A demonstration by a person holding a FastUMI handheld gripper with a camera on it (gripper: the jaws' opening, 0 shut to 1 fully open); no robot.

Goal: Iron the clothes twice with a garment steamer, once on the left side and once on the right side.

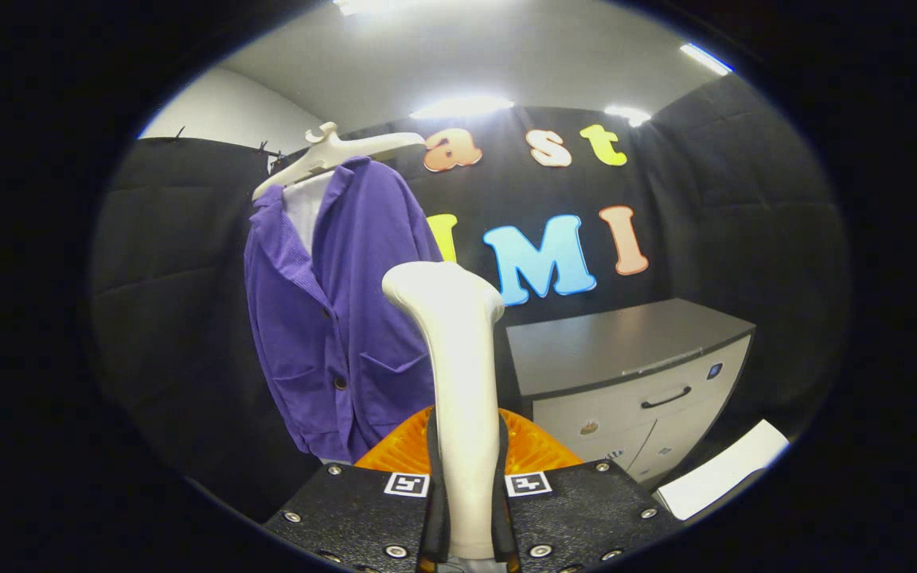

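1. Your gripper [466,485] was clamped on the handle of the cream plastic garment steamer [458,382], both fingers pressing its sides.
2. The steamer stood upright between the fingers, its rounded head tilted left toward the clothes.
3. The purple buttoned jacket [331,310] hung on a white plastic hanger [331,155], left of and beyond the steamer head.
4. A grey-topped white cabinet [634,366] with a dark drawer handle stood far right.
5. An orange ribbed piece [538,450] sat just beyond the fingers, behind the steamer handle.

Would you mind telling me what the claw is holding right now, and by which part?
The claw is shut on the garment steamer, gripping the lower end of its handle.
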